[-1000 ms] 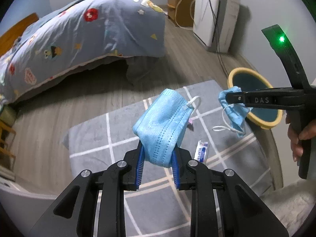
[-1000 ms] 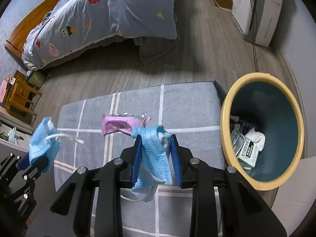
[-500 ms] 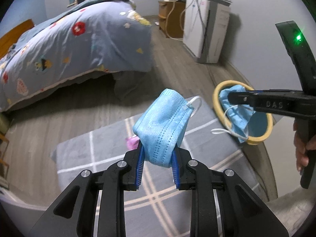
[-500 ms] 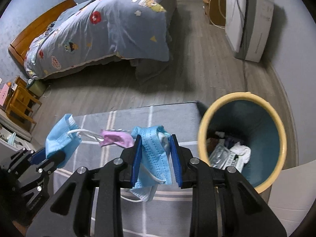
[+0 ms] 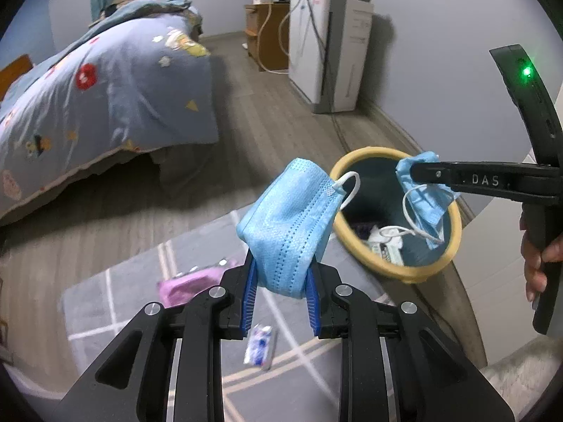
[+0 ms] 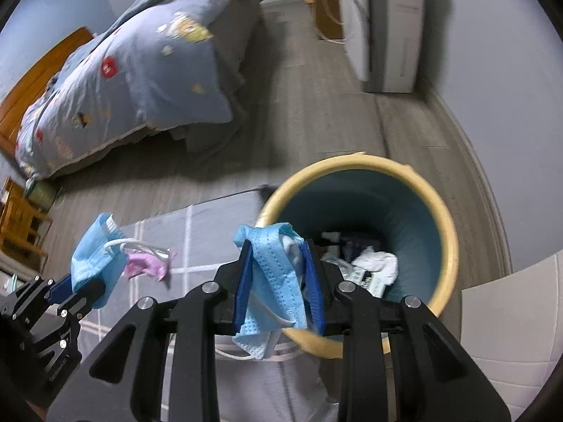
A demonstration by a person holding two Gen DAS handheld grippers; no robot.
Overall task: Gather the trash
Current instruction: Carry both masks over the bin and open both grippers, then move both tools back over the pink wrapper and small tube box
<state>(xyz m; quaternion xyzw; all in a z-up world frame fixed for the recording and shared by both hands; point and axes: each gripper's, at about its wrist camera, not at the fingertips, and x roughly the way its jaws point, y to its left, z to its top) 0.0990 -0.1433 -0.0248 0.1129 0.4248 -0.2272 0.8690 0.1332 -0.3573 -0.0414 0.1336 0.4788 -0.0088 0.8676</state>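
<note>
My left gripper [image 5: 279, 274] is shut on a blue face mask [image 5: 288, 214], held above the grey rug. My right gripper [image 6: 278, 274] is shut on a second blue face mask [image 6: 278, 274], at the near rim of the yellow-rimmed teal trash bin [image 6: 447, 232]. In the left wrist view the right gripper [image 5: 411, 172] holds its mask [image 5: 425, 200] over the bin [image 5: 454, 246]. The left gripper's mask also shows in the right wrist view [image 6: 91, 263]. A pink wrapper [image 5: 190, 285] and a small white-blue packet [image 5: 260, 348] lie on the rug.
The bin holds white paper and packaging [image 6: 373, 267]. A bed with a blue patterned quilt [image 5: 105, 95] stands at the left. A white appliance [image 5: 330, 45] and a wooden cabinet [image 5: 267, 31] stand against the far wall. The grey rug [image 5: 116, 316] has light grid lines.
Both grippers have moved towards the bin with their masks. The right gripper's mask now hangs over the bin's opening. The bin looms larger in both views.
</note>
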